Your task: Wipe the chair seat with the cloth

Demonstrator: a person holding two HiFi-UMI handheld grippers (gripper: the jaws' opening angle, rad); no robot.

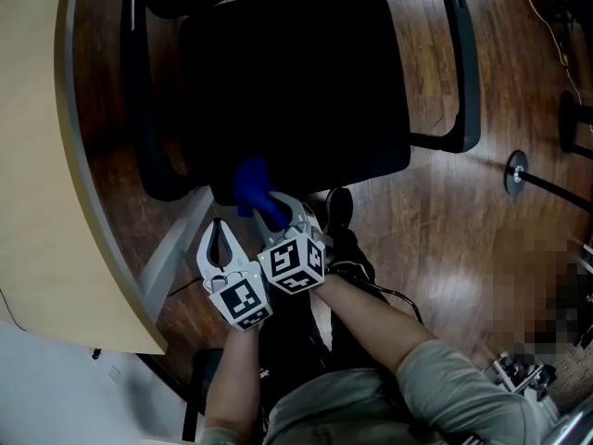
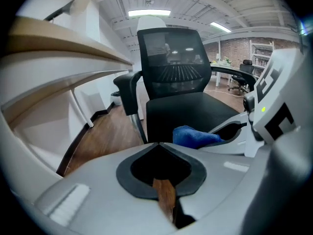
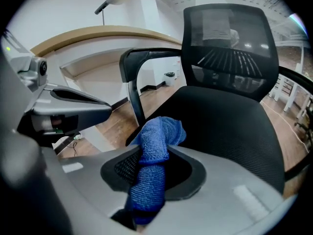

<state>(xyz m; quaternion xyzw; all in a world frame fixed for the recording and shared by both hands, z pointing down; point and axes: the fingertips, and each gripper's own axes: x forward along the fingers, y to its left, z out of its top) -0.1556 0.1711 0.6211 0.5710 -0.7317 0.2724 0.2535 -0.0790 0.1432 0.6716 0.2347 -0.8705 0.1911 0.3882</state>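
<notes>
Blue microfibre cloth point(image 3: 152, 153), bunched into a thick fold, pinched between jaws of right gripper point(image 1: 278, 213), poised over front corner of chair seat point(image 1: 296, 91). Seat black, finely woven, level; contact with cloth unclear.

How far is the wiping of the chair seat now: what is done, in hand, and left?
Done: the blue cloth is clamped in the right gripper. In hand: the cloth is at the front edge of the chair seat; whether it touches, I cannot tell. The left gripper is shut and empty. Left: probably the whole wipe across the seat.
</notes>
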